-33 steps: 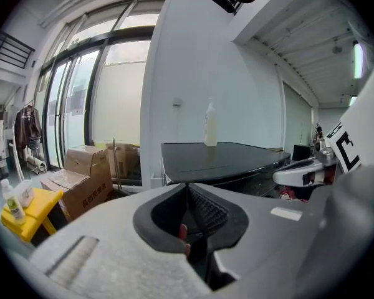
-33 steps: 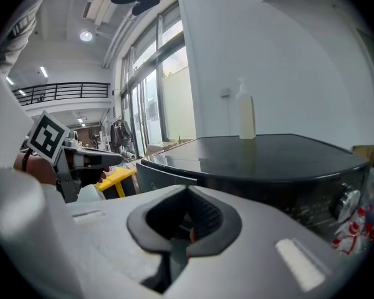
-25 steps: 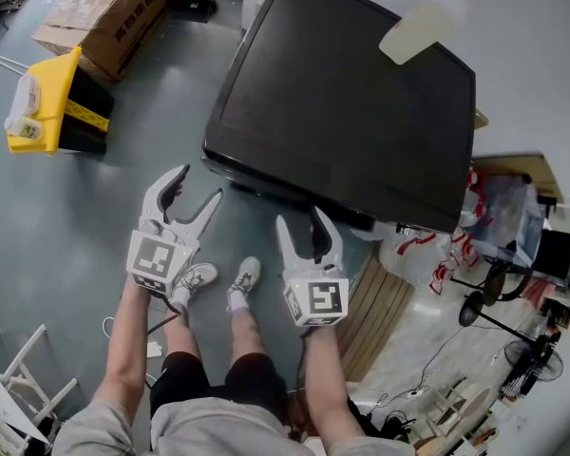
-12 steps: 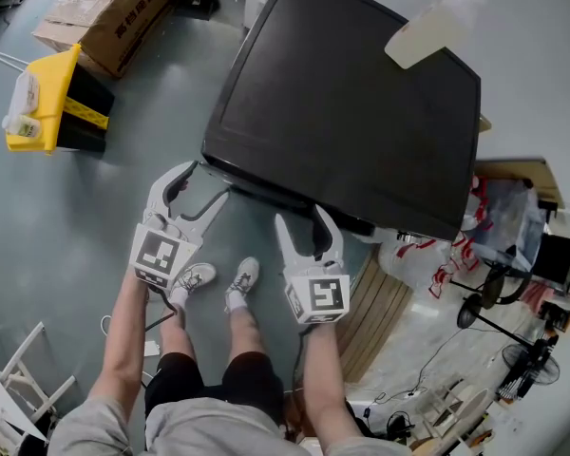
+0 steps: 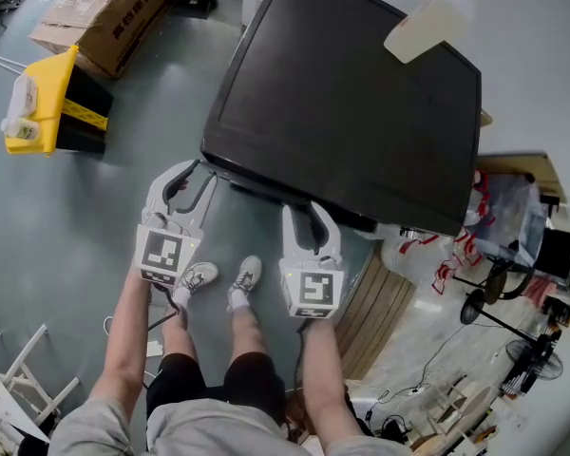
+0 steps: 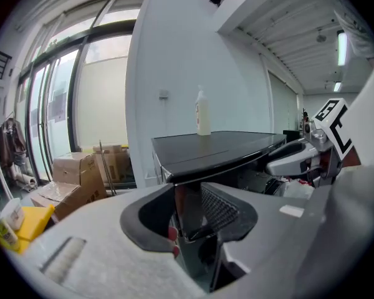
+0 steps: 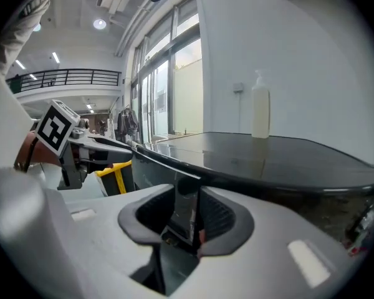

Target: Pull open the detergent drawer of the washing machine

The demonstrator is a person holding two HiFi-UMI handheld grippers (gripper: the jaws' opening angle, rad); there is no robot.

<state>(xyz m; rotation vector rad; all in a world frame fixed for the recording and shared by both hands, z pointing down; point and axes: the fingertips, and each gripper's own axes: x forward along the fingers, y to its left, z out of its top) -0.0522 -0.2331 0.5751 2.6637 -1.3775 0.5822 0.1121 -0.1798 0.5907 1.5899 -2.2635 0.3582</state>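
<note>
The washing machine (image 5: 342, 93) has a glossy black top and stands just ahead of me; in the head view its front face lies under the top's near edge (image 5: 266, 190), and I cannot make out the detergent drawer in any view. My left gripper (image 5: 190, 179) (image 6: 190, 210) hovers by the machine's front left corner. Its jaws are closing, with a gap left and nothing between them. My right gripper (image 5: 306, 215) (image 7: 184, 212) is in front of the middle of the near edge, its jaws closing too on nothing. A pale bottle (image 5: 427, 22) (image 6: 203, 111) (image 7: 260, 112) stands on the top at the back.
Cardboard boxes (image 5: 104, 8) and a yellow bin (image 5: 47, 103) stand on the grey floor at the left. A wooden pallet (image 5: 380, 302) and fans (image 5: 484, 307) are at the right, and a white rack (image 5: 19, 378) is at the lower left. The person's shoes (image 5: 218, 278) are below the grippers.
Both grippers' jaws have narrowed from a wide spread to a small gap. Both hands have stayed about where they were in front of the machine.
</note>
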